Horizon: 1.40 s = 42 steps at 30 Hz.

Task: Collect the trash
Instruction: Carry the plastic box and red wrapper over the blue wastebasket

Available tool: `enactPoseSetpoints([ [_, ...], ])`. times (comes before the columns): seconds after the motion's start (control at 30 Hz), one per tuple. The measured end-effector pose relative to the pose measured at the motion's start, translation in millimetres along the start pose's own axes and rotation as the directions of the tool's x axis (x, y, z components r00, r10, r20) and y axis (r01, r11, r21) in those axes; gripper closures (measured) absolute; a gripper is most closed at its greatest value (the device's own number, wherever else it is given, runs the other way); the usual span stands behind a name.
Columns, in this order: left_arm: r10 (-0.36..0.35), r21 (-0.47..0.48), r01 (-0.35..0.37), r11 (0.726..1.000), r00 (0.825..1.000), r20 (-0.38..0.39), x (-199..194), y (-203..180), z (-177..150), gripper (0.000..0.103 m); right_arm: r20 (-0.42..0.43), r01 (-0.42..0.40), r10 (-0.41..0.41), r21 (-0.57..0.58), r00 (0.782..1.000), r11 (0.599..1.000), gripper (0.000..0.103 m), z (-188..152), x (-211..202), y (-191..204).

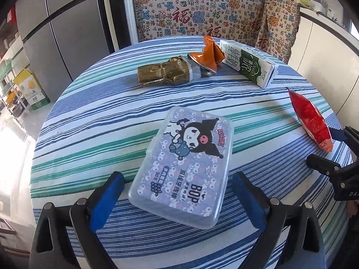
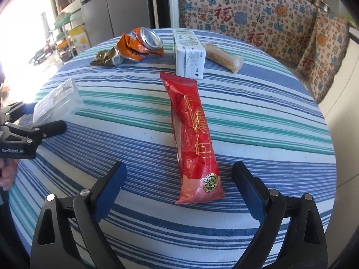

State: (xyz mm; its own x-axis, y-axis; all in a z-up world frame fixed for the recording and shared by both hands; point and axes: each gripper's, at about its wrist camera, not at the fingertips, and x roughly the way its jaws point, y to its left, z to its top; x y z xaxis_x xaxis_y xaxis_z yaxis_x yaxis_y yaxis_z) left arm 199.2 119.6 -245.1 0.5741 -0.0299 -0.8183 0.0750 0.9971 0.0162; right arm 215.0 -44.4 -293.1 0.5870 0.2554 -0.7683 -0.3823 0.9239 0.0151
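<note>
Woven striped cloth (image 2: 258,116) covers the surface, matt and ribbed. Floss box (image 1: 181,165): clear smooth plastic, glossy printed label. Red wrapper (image 2: 193,134): shiny crinkled foil. Crushed can (image 2: 141,42): dented metal, bright silvery end. Carton (image 2: 189,53): smooth coated paper. Brown wrapper (image 1: 162,72): creased metallic film. Gripper fingers (image 2: 107,192): matt blue pads on black plastic.

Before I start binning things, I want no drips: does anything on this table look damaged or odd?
The orange can at the far side is crushed and lies on its side against a crumpled greenish wrapper. The milk carton lies flat. No spill shows on the striped cloth.
</note>
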Motion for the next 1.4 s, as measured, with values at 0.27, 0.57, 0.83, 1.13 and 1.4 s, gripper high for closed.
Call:
enactPoseSetpoints([
  [0.27,-0.046,0.092,0.047,0.995,0.999,-0.017,-1,-8,9,0.006,-0.156,-0.126,0.131,0.044,0.979,0.991,0.023,44,-17,-28],
  [0.57,-0.075,0.099,0.073,0.992,0.997,0.014,-7,-10,14,0.04,-0.229,-0.125,0.125,0.013,0.965,0.992,0.08,64,2,-23],
  [0.83,-0.11,0.029,0.108,0.994,0.992,0.066,-19,-4,13,0.04,-0.124,-0.158,0.171,0.103,0.978,0.982,0.095,47,-31,-37],
  [1.13,-0.154,0.013,0.153,0.988,0.981,0.122,-27,-29,14,0.04,-0.049,-0.206,0.218,0.181,0.975,0.962,0.096,30,-58,-52],
  [1.4,-0.151,0.053,0.144,0.988,0.976,0.157,-45,-63,22,0.04,0.008,-0.217,0.221,0.216,0.975,0.952,0.096,23,-81,-69],
])
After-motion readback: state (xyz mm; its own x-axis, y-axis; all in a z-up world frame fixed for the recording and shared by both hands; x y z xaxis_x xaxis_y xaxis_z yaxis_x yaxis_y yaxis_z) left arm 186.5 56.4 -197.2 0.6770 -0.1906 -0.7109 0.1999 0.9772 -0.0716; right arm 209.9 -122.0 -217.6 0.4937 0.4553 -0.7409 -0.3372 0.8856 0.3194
